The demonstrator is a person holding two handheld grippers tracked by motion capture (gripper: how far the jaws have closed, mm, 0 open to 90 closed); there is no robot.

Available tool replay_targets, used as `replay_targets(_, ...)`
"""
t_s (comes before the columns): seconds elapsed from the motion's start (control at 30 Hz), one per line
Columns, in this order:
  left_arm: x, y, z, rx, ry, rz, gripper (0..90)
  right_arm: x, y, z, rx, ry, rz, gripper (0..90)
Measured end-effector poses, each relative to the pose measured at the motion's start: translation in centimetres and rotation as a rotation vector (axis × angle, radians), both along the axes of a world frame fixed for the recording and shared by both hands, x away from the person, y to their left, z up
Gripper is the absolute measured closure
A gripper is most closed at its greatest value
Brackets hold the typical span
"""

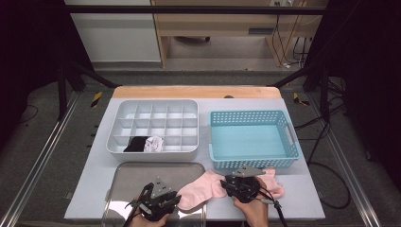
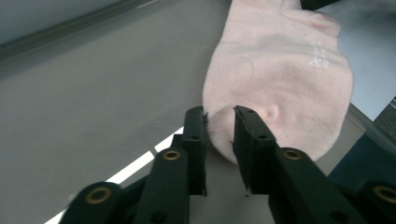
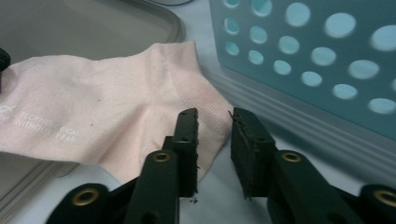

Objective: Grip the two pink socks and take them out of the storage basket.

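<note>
Under right gripper (image 3: pixel 214 116): sock (image 3: pixel 93 112) print (white).

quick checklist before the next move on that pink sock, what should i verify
1. Left tool at the pink sock: its jaws straddle the sock's end with a gap between them. Ok.
2. Right tool at the sock: its jaws straddle the other end's edge, not closed. Ok.
3. Sock lies flat: mostly flat, partly on the metal tray, partly on the table. Ok.
4. Firm grip by either tool: neither is clamped yet. Not ok.
5. Room in the white divider box: most cells look empty; a black sock and a white one fill two front cells. Ok.
6. Blue basket near the right tool: close beside it; whether it clears a lift, cannot tell.
</note>
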State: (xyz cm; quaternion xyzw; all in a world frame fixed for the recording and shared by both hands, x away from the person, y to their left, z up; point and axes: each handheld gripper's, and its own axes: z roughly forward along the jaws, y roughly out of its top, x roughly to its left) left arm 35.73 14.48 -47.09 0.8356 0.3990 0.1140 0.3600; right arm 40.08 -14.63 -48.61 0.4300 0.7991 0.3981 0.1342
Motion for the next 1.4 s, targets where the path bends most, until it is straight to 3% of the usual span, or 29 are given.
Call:
replay_targets(0.07,0.0,-0.1,-0.1,-0.001,-0.003,-0.005,83.6,-0.2,0.2,0.0,-0.022,-0.011,-0.002,83.7)
replay_targets(0.13,0.1,0.0,0.0,-0.005,0.000,-0.006,87.9,-0.3,0.3,0.1,-0.010,0.012,0.005,89.0)
replay_targets(0.27,0.3,0.5,0.2,-0.015,-0.001,-0.007,88.8,-0.5,0.1,0.5,-0.003,0.039,0.010,89.9)
replay_targets(0.47,0.7,0.9,0.4,-0.034,-0.008,-0.018,89.0,-2.1,-1.8,2.0,0.007,0.045,-0.005,90.0)
replay_targets(0.67,0.8,0.4,0.0,0.006,-0.018,-0.026,88.9,-2.7,-1.6,1.1,-0.033,0.098,0.008,89.2)
replay_targets(0.83,1.3,0.8,0.0,0.002,-0.043,-0.022,88.3,-2.8,-1.3,1.1,-0.041,0.096,0.016,86.5)
replay_targets(0.93,1.6,0.9,0.0,-0.004,-0.052,-0.027,83.1,-2.7,-1.5,1.2,-0.033,0.085,0.010,82.7)
replay_targets(1.07,1.5,1.1,0.2,-0.037,-0.058,-0.030,72.5,-2.7,-2.3,2.0,-0.008,0.014,-0.021,77.9)
replay_targets(1.33,1.9,2.3,1.0,-0.075,-0.086,0.013,56.5,-2.1,-5.8,4.3,0.012,-0.083,-0.137,69.4)
replay_targets(1.4,2.1,2.7,1.1,-0.099,-0.081,0.029,54.6,-1.9,-6.7,4.6,0.002,-0.081,-0.165,68.1)
